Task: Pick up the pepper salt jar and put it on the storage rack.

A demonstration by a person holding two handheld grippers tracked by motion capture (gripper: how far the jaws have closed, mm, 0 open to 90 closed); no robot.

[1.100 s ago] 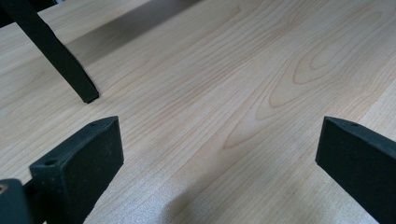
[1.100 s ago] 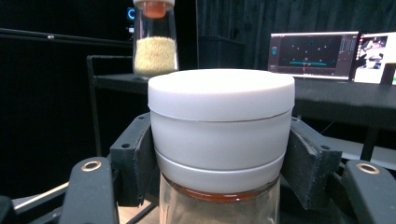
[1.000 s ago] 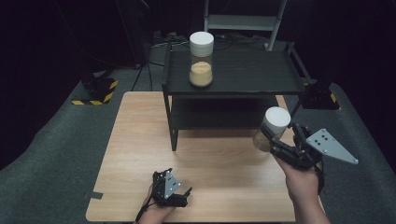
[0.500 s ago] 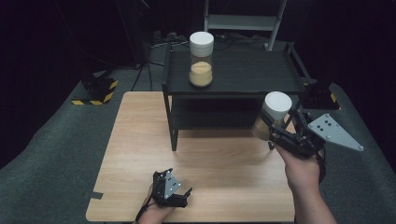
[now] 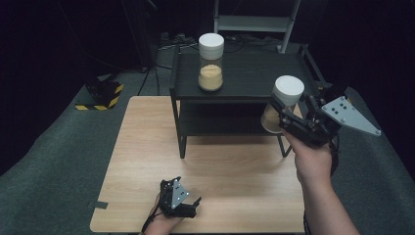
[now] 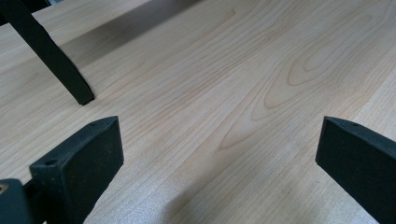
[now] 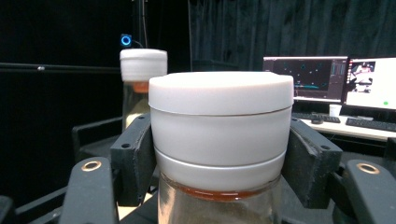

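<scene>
A clear jar with a white lid [image 5: 285, 100] [image 7: 219, 135], holding tan powder, hangs in the air at the right end of the black two-level shelf [image 5: 244, 78]. My right gripper [image 5: 284, 117] [image 7: 219, 154] is shut on it, jaws clamped just under the lid. A second, similar jar [image 5: 211, 68] [image 7: 140, 84] stands upright on the shelf's top, left of centre. My left gripper [image 5: 188, 208] [image 6: 219, 154] rests low at the wooden table's [image 5: 147, 161] near edge, open, with bare wood between its jaws.
The shelf's black leg [image 6: 51, 56] stands on the table ahead of the left gripper. A yellow-black striped block [image 5: 100, 95] lies on the grey floor at the far left. Monitors and a keyboard on a desk [image 7: 345, 93] lie beyond the shelf.
My right gripper has lifted the held jar upward, from beside the lower shelf level to about the height of the shelf top. The left gripper has stayed put.
</scene>
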